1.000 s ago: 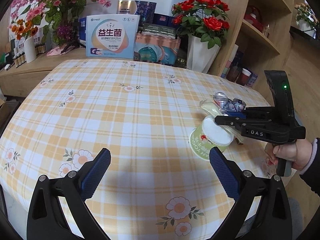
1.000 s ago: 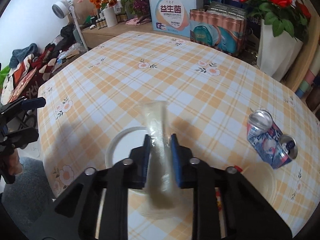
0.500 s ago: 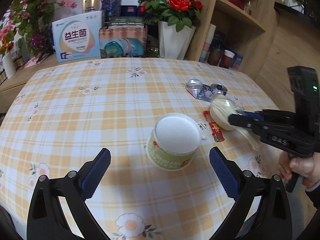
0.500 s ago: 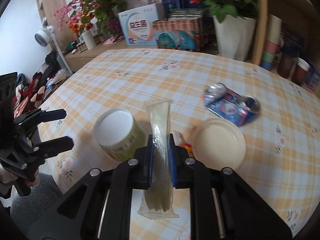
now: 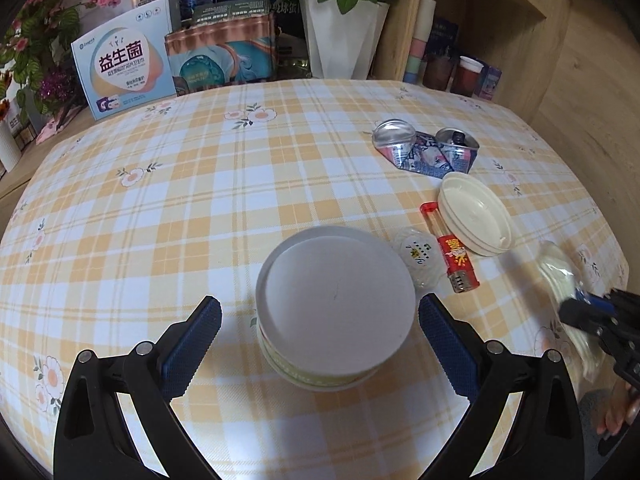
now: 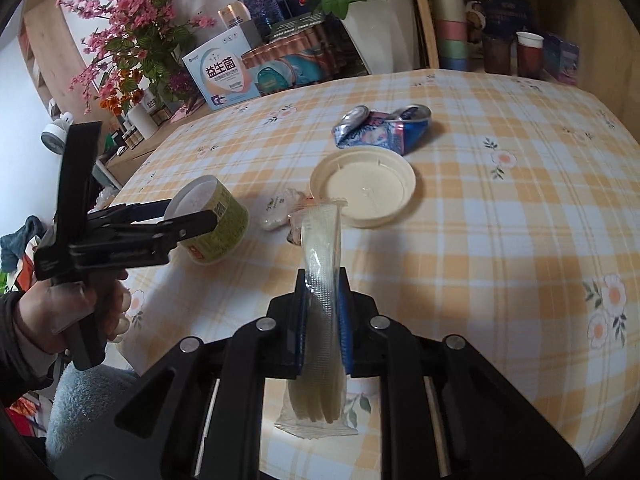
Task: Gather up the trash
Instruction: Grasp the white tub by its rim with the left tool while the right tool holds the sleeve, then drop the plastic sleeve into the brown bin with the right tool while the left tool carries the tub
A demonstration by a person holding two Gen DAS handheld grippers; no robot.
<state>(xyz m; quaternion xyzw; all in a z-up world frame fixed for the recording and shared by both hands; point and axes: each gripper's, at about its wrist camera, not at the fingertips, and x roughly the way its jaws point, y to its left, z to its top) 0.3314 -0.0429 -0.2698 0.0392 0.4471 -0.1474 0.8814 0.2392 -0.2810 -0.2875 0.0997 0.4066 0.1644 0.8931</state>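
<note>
So over the last second both hands have swung in toward the upside-down paper cup (image 5: pixel 335 308), and that's the big change here: a moment back the cup sat off to the side of the left wrist view, partly hidden behind the other tool, and now it sits dead centre between the left gripper (image 5: pixel 320 338) pads, which are spread wide on either side of it and not touching it yet. The right gripper (image 6: pixel 323 312) has stayed clenched on the clear plastic cutlery packet (image 6: pixel 320 280) the whole way, holding it up off the tabletop (image 5: pixel 180 200), on the cup's right as the left camera sees it. Rest of the trash hasn't budged: small crumpled white wrapper (image 5: pixel 418 258) right beside the cup, red lighter (image 5: pixel 454 254) just past that, cream plastic lid (image 5: pixel 474 212) next to the lighter, and the crushed blue can (image 5: pixel 426 152) farther back from the cup. My read is one piece is already secured and the cup is next in line, the left hand just needs to close. No bin visible in either view, so can't say where it all ends up.
</note>
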